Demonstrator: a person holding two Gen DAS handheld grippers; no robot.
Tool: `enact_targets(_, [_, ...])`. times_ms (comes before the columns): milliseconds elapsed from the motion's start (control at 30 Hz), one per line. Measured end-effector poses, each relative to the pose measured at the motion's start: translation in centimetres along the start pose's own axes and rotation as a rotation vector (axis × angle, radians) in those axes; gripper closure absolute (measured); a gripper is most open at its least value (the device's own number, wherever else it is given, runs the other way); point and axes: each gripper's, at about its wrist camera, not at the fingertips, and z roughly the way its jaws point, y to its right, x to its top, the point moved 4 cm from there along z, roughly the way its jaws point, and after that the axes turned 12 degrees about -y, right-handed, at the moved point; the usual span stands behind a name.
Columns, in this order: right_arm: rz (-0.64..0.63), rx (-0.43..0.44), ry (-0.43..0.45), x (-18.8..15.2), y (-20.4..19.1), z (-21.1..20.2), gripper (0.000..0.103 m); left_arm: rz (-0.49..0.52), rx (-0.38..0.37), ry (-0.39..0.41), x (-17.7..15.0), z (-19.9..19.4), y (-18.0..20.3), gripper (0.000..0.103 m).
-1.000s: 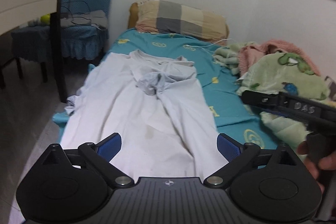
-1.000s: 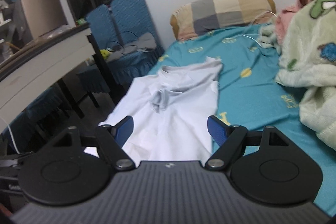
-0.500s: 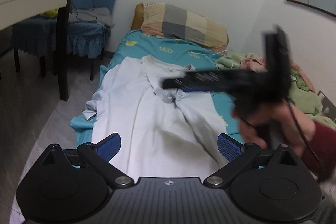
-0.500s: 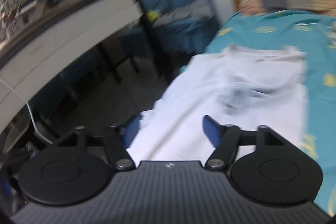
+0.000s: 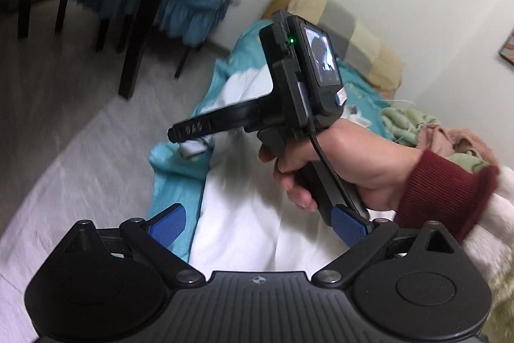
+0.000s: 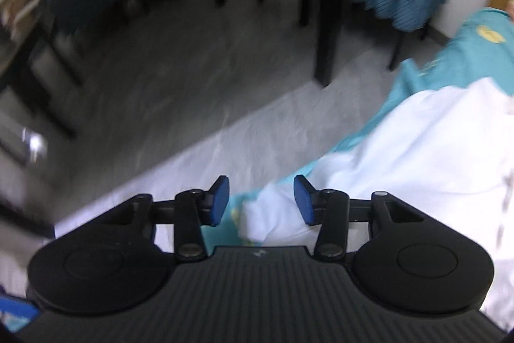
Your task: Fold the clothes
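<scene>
Fingers parted around rumpled white shirt edge

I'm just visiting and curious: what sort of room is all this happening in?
Most likely a bedroom in a home. There is a bed with a teal sheet, a checked pillow at its head against the wall, and a white garment spread on it.

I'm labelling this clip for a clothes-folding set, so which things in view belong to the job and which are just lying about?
Part of the job:
white garment spread on the bed
left gripper, open
right gripper, open over the garment's edge

Just lying about:
teal bedsheet
checked pillow
green blanket
blue-covered chair
dark table leg
</scene>
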Motion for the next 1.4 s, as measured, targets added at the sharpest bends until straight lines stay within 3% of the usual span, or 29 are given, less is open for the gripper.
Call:
enact_targets(33, [0.003, -0.006, 0.016, -0.1, 0.2, -0.4, 0.065, -0.009, 0.003, -0.008, 0.1, 0.5, 0.2, 0.007])
enact_targets(67, [0.007, -0.013, 0.032, -0.3, 0.4, -0.9, 0.084, -0.017, 0.002, -0.014, 0.2, 0.9, 0.4, 0.009])
enact_targets(100, [0.010, -0.019, 0.047, -0.4, 0.6, -1.3, 0.095, -0.017, -0.009, -0.014, 0.2, 1.1, 0.7, 0.010])
enact_targets(333, [0.033, -0.065, 0.158, -1.4, 2.0, -4.3, 0.097, -0.003, -0.139, 0.097, -0.1, -0.9, 2.3, 0.010])
enact_targets(433, [0.218, -0.055, 0.276, -4.9, 5.1, -7.5, 0.097, -0.009, -0.190, 0.125, -0.2, -1.2, 3.0, 0.010])
enact_targets(567, [0.511, -0.041, 0.425, -10.7, 10.0, -11.6, 0.097, 0.025, -0.203, 0.120, -0.6, -1.0, 4.5, 0.010])
enact_targets(633, [0.638, -0.058, 0.401, -14.4, 12.2, -11.3, 0.096, 0.053, -0.181, 0.113, -0.8, -0.5, 5.3, 0.010])
enact_targets(767, [0.681, -0.059, 0.324, -18.7, 13.5, -10.7, 0.092, 0.074, -0.140, 0.096, -1.5, 0.1, 6.2, 0.010])
enact_targets(867, [0.627, -0.090, 0.345, -18.8, 13.3, -12.0, 0.089, 0.085, -0.108, 0.096, -1.8, 0.3, 6.3, 0.010])
enact_targets(933, [0.556, -0.123, 0.394, -17.8, 12.8, -13.1, 0.072, 0.078, -0.097, 0.100, -1.8, 0.2, 6.2, 0.010])
enact_targets(1000, [0.465, -0.152, 0.445, -16.3, 12.3, -13.9, 0.042, 0.063, -0.095, 0.101, -1.6, 0.2, 5.7, 0.010])
enact_targets(1033, [0.398, -0.154, 0.453, -15.1, 11.9, -13.7, 0.039, 0.055, -0.093, 0.101, -1.5, 0.2, 5.5, 0.010])
enact_targets(1100, [0.247, -0.156, 0.414, -13.6, 10.4, -13.0, 0.040, 0.038, -0.092, 0.105, -1.3, 0.2, 5.1, 0.010])
enact_targets(1200, [0.099, -0.158, 0.261, -12.9, 8.5, -10.1, 0.042, 0.012, -0.092, 0.107, -1.1, 0.2, 4.5, 0.010])
enact_targets(1267, [0.048, -0.222, 0.160, -12.9, 8.2, -8.0, 0.042, 0.007, -0.086, 0.104, -1.0, 0.1, 4.3, 0.010])
enact_targets(1333, [0.032, -0.276, 0.082, -13.1, 8.6, -6.3, 0.051, 0.017, -0.078, 0.104, -1.0, 0.0, 4.3, 0.010])
enact_targets(1400, [0.063, -0.308, 0.062, -13.1, 9.2, -6.0, 0.082, 0.022, -0.078, 0.103, -1.1, 0.1, 4.4, 0.010])
